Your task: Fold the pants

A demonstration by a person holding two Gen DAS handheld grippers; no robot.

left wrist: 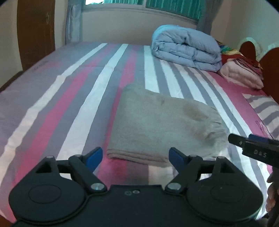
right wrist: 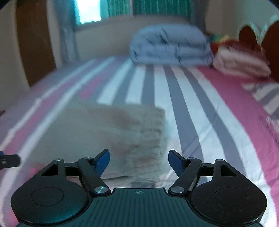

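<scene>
pants (left wrist: 157, 125) soft matt fleecy cloth; bed sheet (left wrist: 73, 97) smooth cloth; headboard (left wrist: 270, 69) glossy wood.

Soft daylight reaches me from the bright window with teal curtains (left wrist: 144, 3) beyond the far edge of the striped pink, grey and white bed (left wrist: 52, 108); the glass is blown out white. My left view is fairly sharp, with only slight softness on the folded beige fleece pants (left wrist: 157, 125). My right view is smeared with motion blur, and the folded pale-blue quilt (right wrist: 169, 47) looks streaked. Both views bow at the rims, with dark corners.
</scene>
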